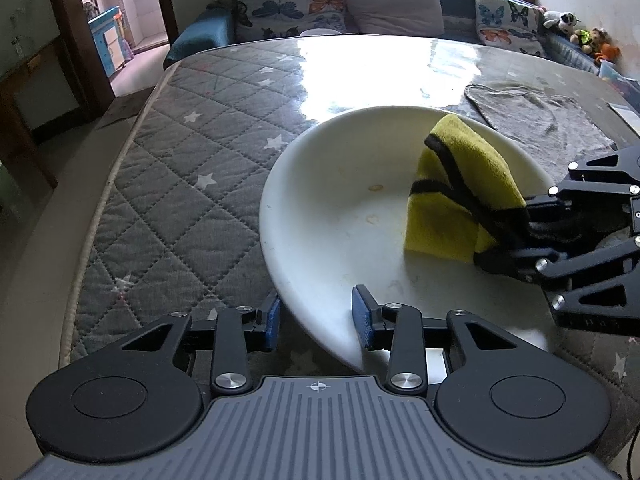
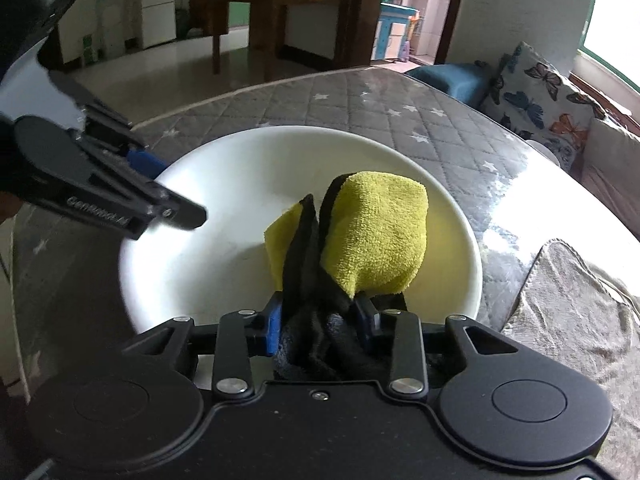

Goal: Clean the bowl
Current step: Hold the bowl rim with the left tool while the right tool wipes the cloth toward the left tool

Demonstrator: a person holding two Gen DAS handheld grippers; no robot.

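The bowl sits mid-frame on the quilted desk, small brownish spots visible on its floor in the left view. The right gripper has its fingers clamped on a yellow cloth pressed inside the bowl: wiping looks under way. The left gripper straddles the near rim, fingers apart, not pinching. Next, sweep the cloth toward the spots.

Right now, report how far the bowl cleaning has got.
Done: the right gripper has its fingers shut on the yellow cloth, and the cloth is inside the bowl. In hand: the left gripper straddles the near rim, with gaps showing at both fingers, so not clamped. Left: two small brownish spots remain on the inner surface.
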